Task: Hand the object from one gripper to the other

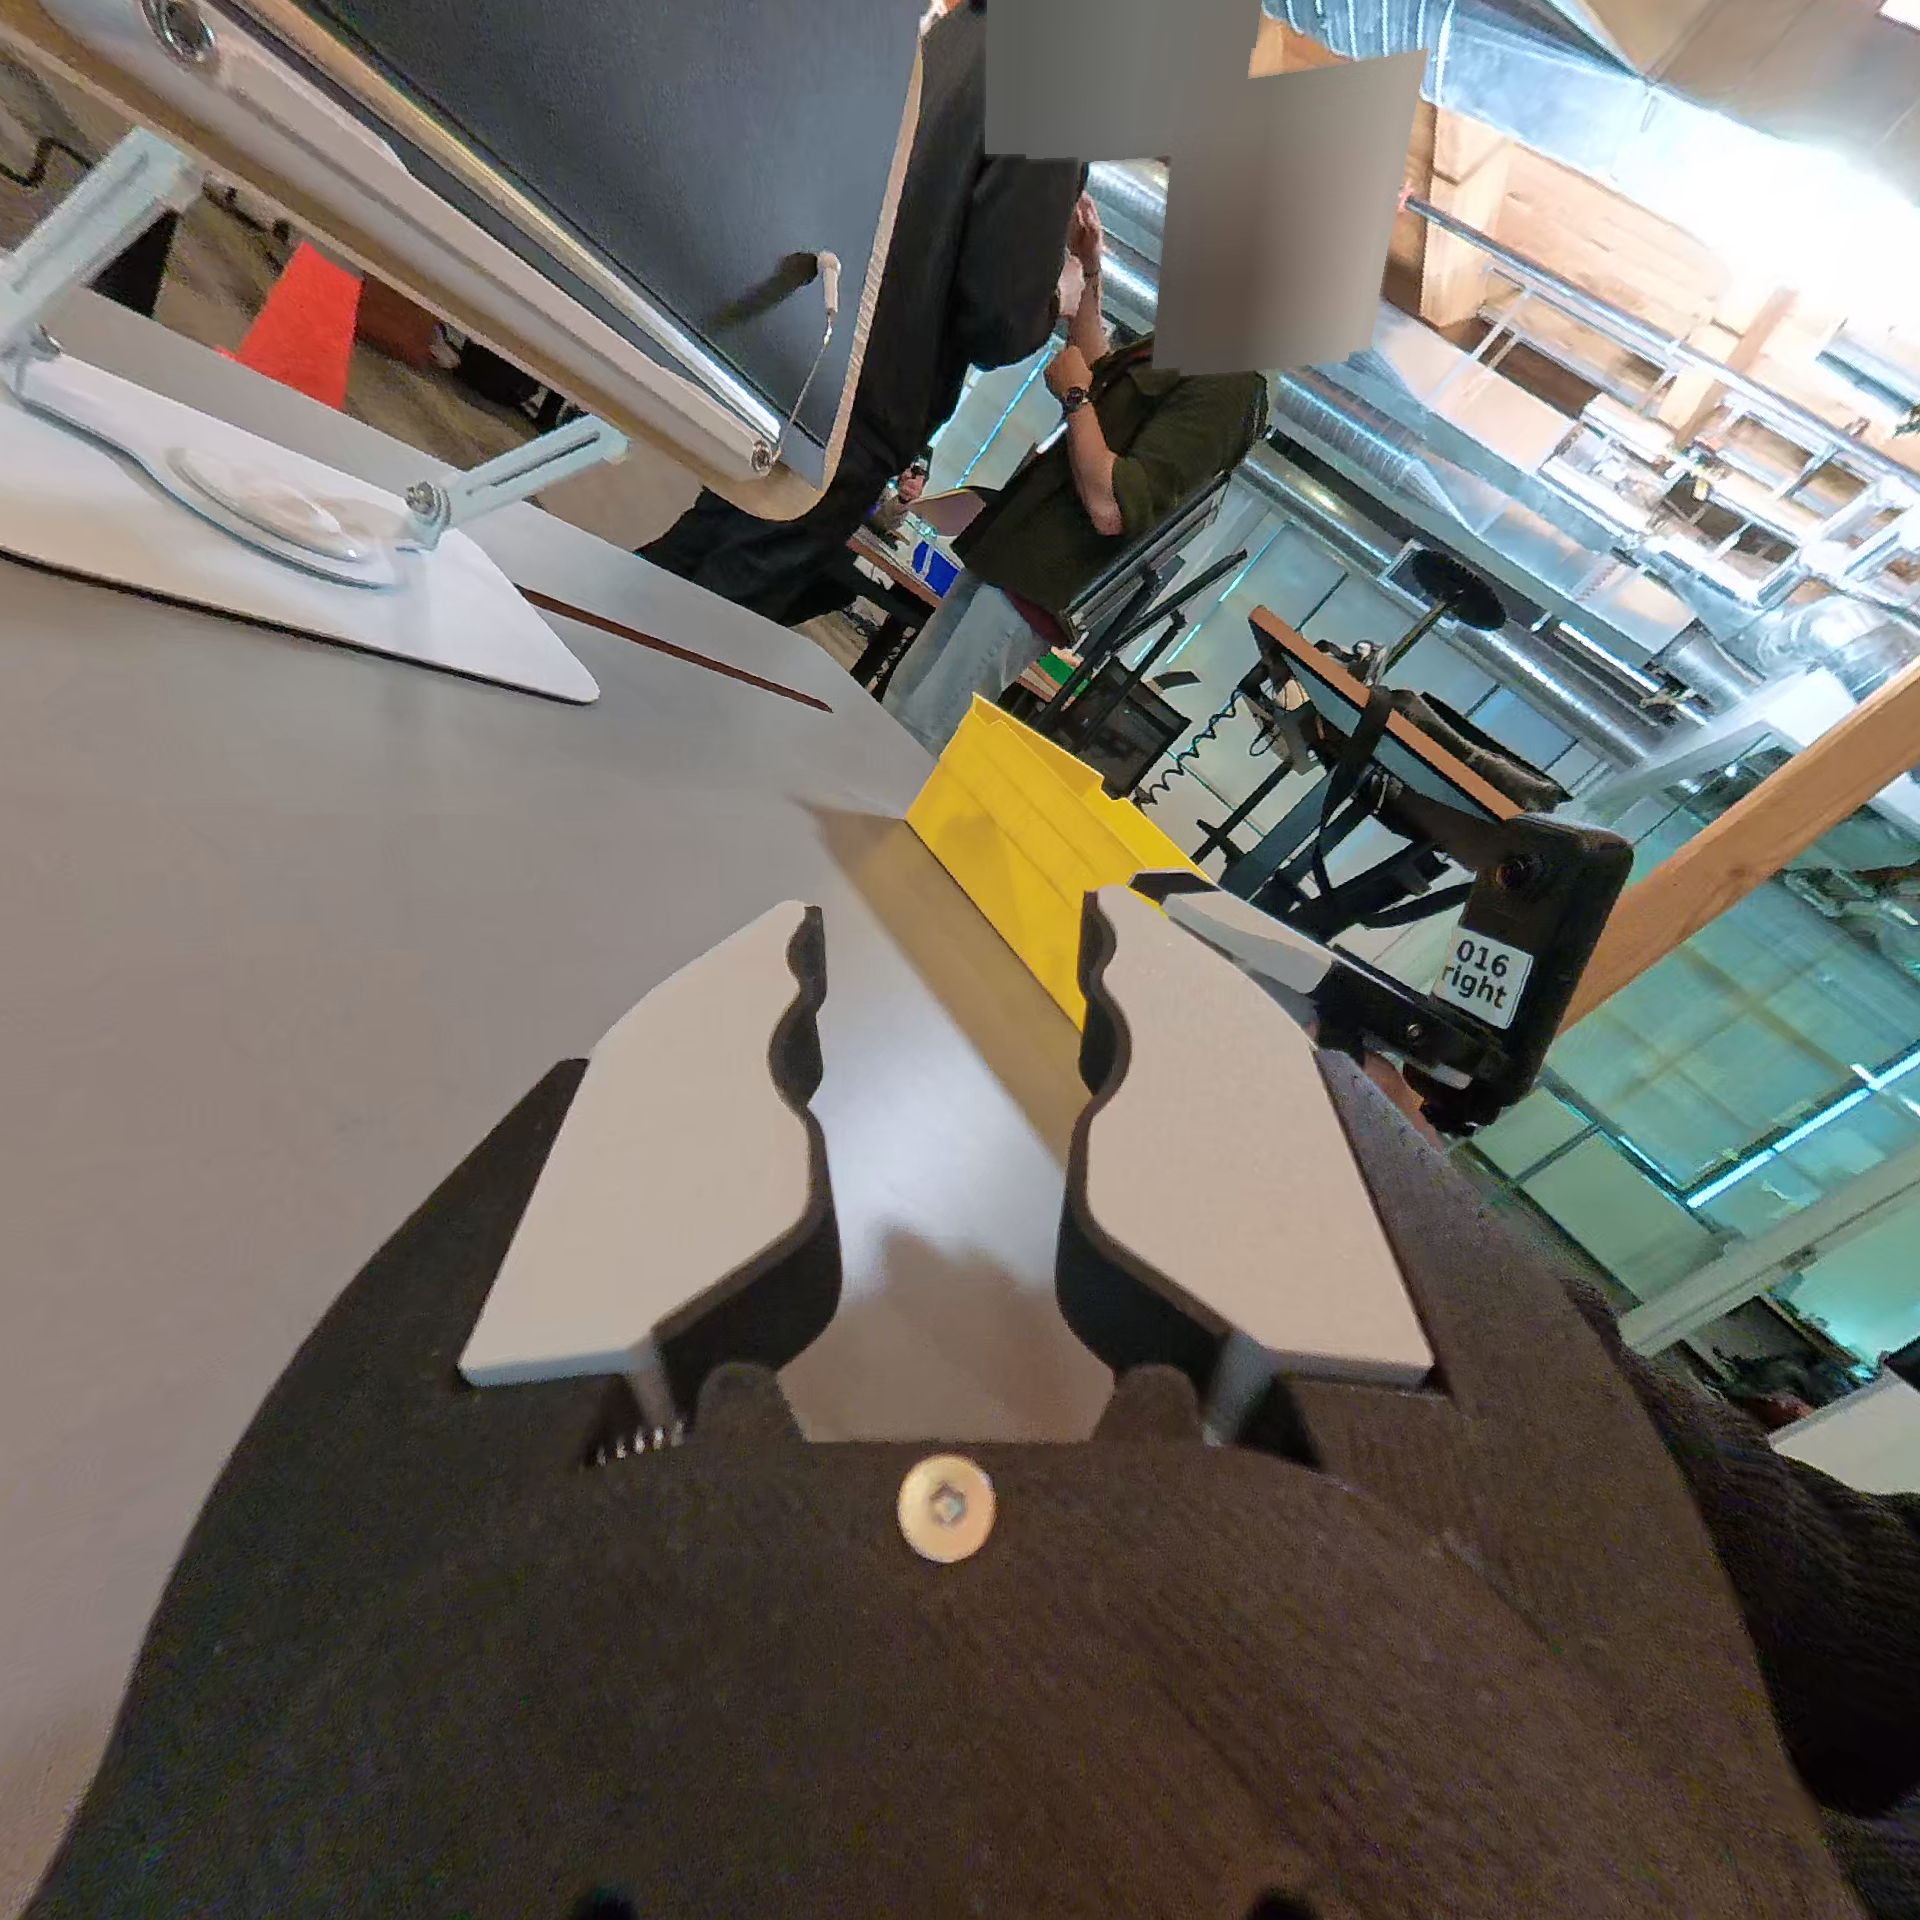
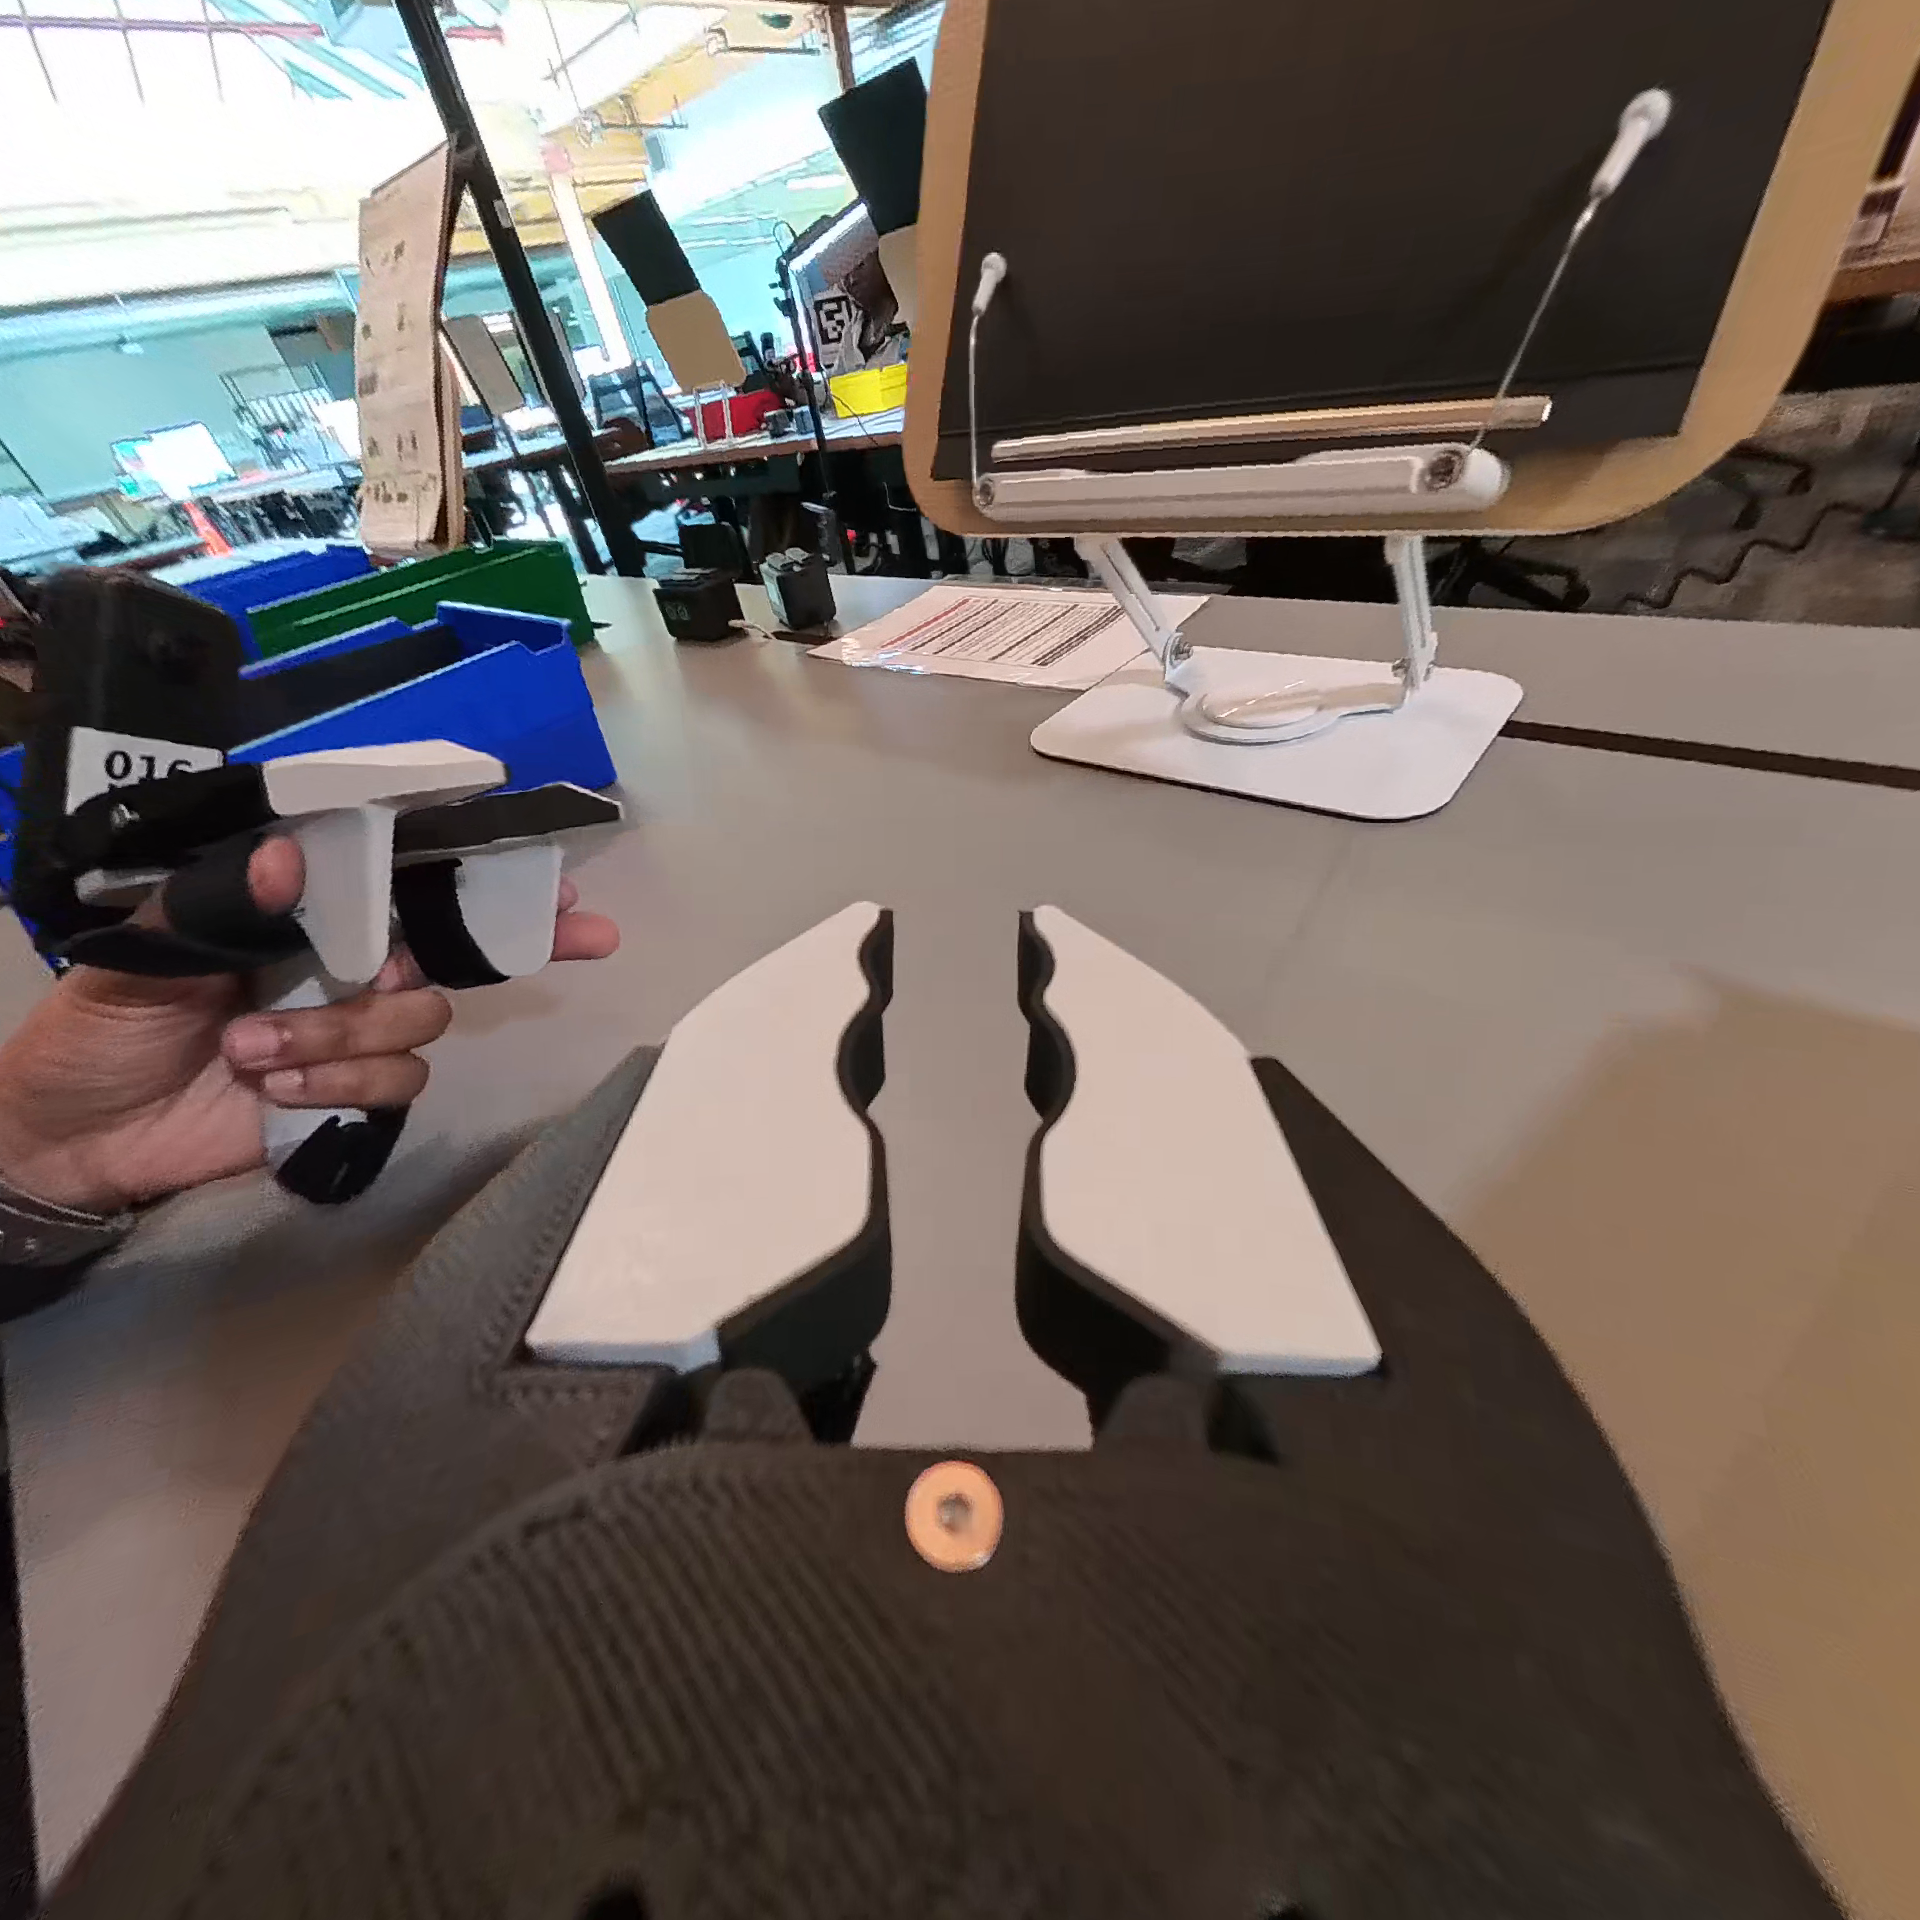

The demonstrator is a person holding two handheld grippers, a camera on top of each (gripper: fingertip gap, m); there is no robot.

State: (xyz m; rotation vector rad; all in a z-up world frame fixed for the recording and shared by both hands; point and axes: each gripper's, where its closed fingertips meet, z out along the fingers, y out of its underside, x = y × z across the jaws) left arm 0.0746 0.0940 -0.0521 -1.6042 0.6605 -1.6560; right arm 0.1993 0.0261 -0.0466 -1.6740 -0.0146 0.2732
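Observation:
My left gripper (image 1: 951,914) is open and empty, low over the grey table (image 1: 312,935). My right gripper (image 2: 956,920) is open by a narrow gap, with nothing between its fingers. In the left wrist view the right gripper (image 1: 1174,899) shows close by on the right, its tips just behind my right finger (image 1: 1195,1122). In the right wrist view the left gripper (image 2: 551,795) is at the left, held by a hand (image 2: 156,1081). No object to hand over shows in either view.
A yellow bin (image 1: 1018,831) stands at the table edge just beyond the left gripper. Blue bins (image 2: 468,696) and a green bin (image 2: 447,597) stand at the far left. A white stand (image 2: 1278,727) holds a dark board (image 2: 1351,208); a printed sheet (image 2: 997,634) lies beside it. People stand beyond the table. One gripper's finger ends stand about 15 cm off the other's.

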